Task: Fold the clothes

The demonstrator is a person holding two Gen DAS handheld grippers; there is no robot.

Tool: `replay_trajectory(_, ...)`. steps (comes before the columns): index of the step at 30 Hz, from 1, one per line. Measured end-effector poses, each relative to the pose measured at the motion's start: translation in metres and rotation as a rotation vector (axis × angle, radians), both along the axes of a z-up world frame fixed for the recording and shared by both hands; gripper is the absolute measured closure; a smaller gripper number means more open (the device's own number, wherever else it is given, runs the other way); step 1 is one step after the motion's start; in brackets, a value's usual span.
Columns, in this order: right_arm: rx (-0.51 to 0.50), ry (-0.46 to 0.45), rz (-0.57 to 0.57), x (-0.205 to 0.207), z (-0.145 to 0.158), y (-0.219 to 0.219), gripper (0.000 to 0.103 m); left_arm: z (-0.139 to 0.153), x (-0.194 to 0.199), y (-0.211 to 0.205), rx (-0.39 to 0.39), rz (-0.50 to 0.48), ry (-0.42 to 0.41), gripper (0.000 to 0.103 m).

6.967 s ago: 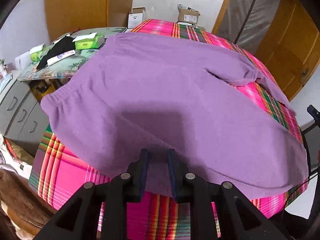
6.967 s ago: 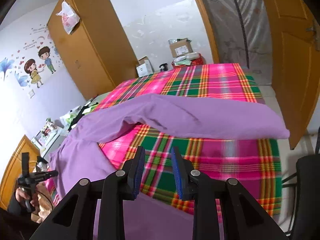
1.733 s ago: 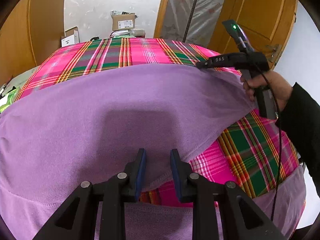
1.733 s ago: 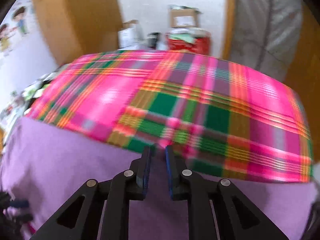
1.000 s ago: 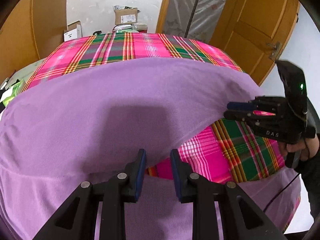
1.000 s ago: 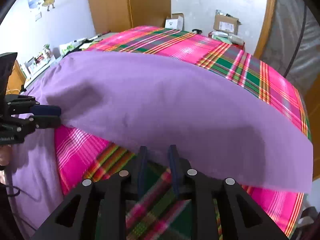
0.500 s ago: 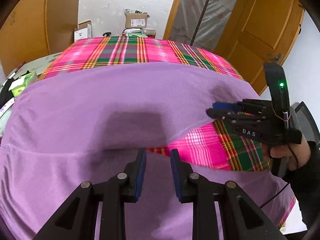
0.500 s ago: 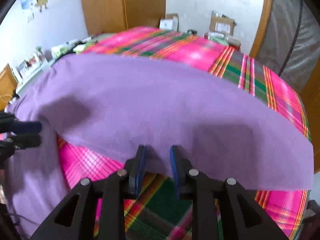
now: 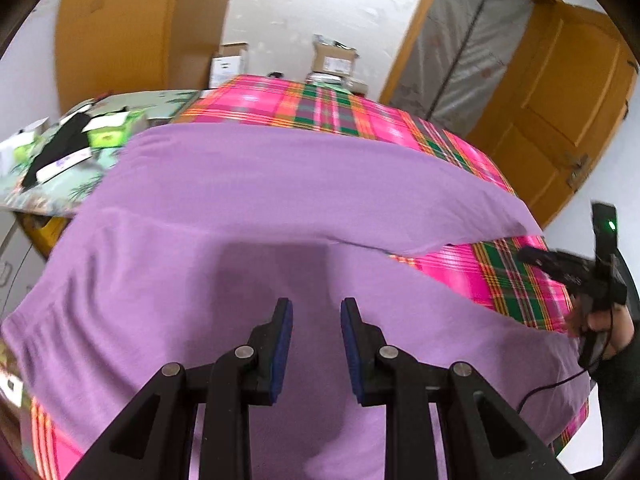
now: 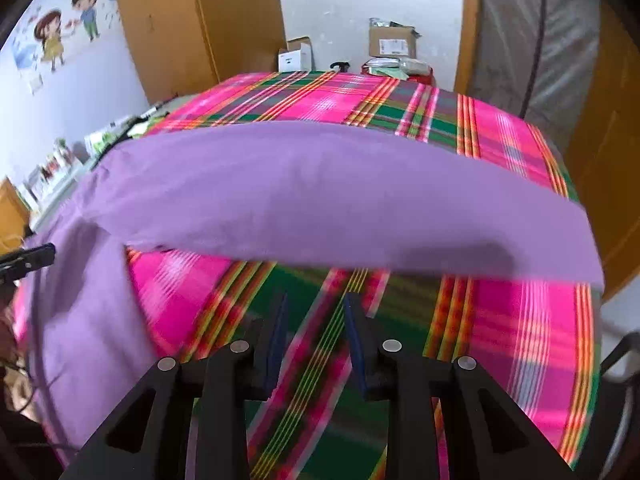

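Left gripper [image 9: 316,332] is held spread above the purple trousers [image 9: 248,264], nothing pinched. Right gripper [image 10: 314,332] is seen at 6 o'clock over the bare plaid bedspread [image 10: 500,320], jaws opening, nothing between them. One trouser leg [image 10: 320,200] is laid flat across at 12 o'clock. Likely next: the near leg should be pinched at its hem and laid edge to edge, wrinkles smoothed first.

Plaid bedcover [image 10: 320,360] motion-blurred; purple trousers [image 9: 200,280] cut off below.
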State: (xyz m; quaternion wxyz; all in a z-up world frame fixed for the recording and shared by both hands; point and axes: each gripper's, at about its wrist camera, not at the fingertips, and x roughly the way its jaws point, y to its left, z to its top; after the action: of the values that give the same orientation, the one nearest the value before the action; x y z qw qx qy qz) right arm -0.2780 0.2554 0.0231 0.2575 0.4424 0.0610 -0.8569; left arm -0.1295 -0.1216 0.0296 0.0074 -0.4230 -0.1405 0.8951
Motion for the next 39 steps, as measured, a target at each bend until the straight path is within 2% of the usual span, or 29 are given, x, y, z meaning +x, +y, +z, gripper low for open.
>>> replay_trajectory(4,-0.086,-0.037,-0.011,0.028,0.001,-0.001,0.074,-0.001,0.021,-0.023,-0.007,0.067,-0.001,0.078)
replay_trajectory(7,-0.111,-0.037,0.002,0.055,0.002,-0.011,0.074,-0.005,0.034,-0.042,-0.011,0.122,-0.012,0.078)
replay_trajectory(13,-0.115,-0.030,0.089,0.104,0.002,-0.041,0.074,-0.016,0.058,-0.074,-0.004,0.210,-0.041,0.078)
replay_trajectory(17,-0.086,-0.038,0.126,0.118,-0.003,-0.048,0.074,-0.023,0.075,-0.086,-0.012,0.244,-0.062,0.078)
replay_trajectory(21,-0.097,0.040,0.068,0.122,0.026,-0.023,0.074,-0.024,0.094,-0.102,-0.019,0.279,-0.069,0.078)
replay_trajectory(25,-0.156,0.119,-0.010,0.127,0.065,0.009,0.074,-0.022,0.112,-0.116,-0.016,0.320,-0.059,0.078)
replay_trajectory(29,-0.200,0.122,0.004,0.142,0.083,0.012,0.074,-0.014,0.121,-0.121,-0.010,0.332,-0.030,0.078)
replay_trajectory(32,-0.199,0.078,0.072,0.160,0.074,-0.010,0.074,-0.013,0.120,-0.119,-0.017,0.323,-0.029,0.078)
replay_trajectory(35,-0.162,0.014,0.175,0.177,0.047,-0.044,0.074,-0.015,0.118,-0.125,-0.005,0.340,-0.031,0.078)
replay_trajectory(39,-0.139,-0.026,0.268,0.192,0.020,-0.083,0.074,-0.018,0.115,-0.146,-0.001,0.391,-0.038,0.078)
